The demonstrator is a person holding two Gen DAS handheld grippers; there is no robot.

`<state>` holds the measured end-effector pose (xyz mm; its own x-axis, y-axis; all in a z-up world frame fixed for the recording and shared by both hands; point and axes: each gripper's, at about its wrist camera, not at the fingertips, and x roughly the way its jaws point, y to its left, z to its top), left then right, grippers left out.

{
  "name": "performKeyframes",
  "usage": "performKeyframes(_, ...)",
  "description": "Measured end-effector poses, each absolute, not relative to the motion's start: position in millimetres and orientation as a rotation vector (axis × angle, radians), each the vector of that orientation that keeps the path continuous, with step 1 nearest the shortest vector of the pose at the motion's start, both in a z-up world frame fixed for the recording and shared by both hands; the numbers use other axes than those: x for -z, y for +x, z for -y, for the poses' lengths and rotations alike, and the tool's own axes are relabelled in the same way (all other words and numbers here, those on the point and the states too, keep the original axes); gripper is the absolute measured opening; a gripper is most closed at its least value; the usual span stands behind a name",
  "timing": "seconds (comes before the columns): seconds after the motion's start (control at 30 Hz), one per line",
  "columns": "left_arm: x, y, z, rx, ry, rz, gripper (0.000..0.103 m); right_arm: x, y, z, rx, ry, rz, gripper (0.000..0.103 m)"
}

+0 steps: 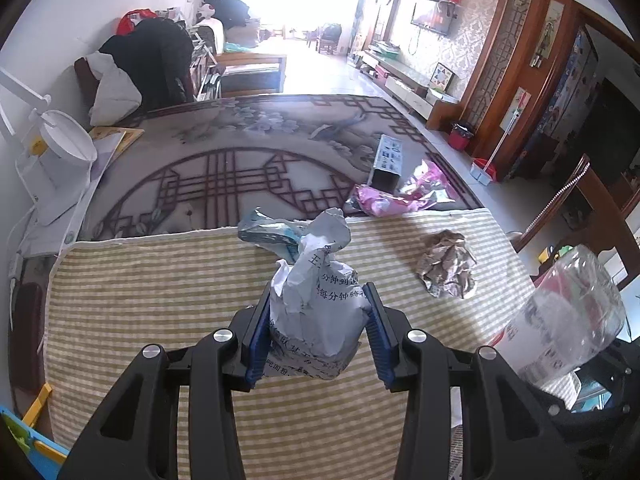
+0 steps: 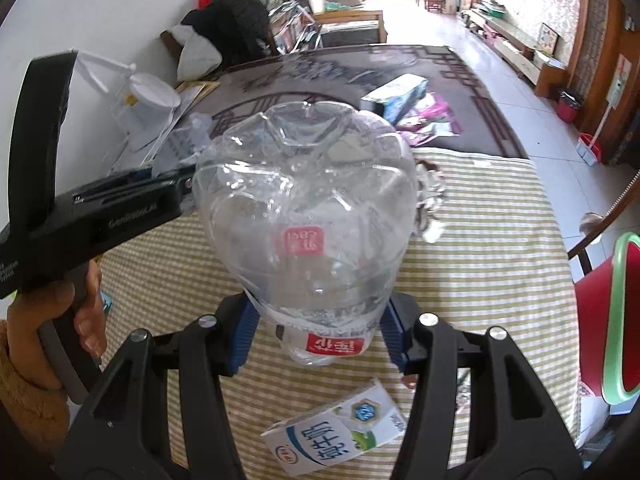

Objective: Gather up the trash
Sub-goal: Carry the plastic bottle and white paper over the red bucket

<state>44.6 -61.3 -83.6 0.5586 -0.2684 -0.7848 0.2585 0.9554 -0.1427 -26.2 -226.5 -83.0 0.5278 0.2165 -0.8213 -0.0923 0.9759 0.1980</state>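
My left gripper (image 1: 316, 312) is shut on a crumpled white printed paper (image 1: 320, 292), held above the striped yellow cloth (image 1: 160, 288) on the table. My right gripper (image 2: 316, 332) is shut on a clear plastic bottle (image 2: 304, 200) with a red label; the bottle (image 1: 568, 320) also shows at the right edge of the left wrist view. A brown paper ball (image 1: 446, 264) and a bluish wrapper (image 1: 272, 232) lie on the cloth. A white milk carton (image 2: 336, 432) lies below the right gripper. A red bin with a green rim (image 2: 616, 320) stands at the right.
A patterned mat (image 1: 248, 152) covers the far table, with a small box (image 1: 388, 160) and pink wrappers (image 1: 400, 196) near its right edge. A white lamp (image 1: 60, 148) stands at the left. A hand (image 2: 80, 312) holds the left gripper's handle. A wooden chair (image 1: 580, 208) is at the right.
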Motion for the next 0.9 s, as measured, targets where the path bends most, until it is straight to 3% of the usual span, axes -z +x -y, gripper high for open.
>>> performKeyframes(0.9, 59, 16, 206, 0.378, 0.078, -0.891, 0.04, 49, -59, 386, -0.078, 0.233, -0.874, 0.052)
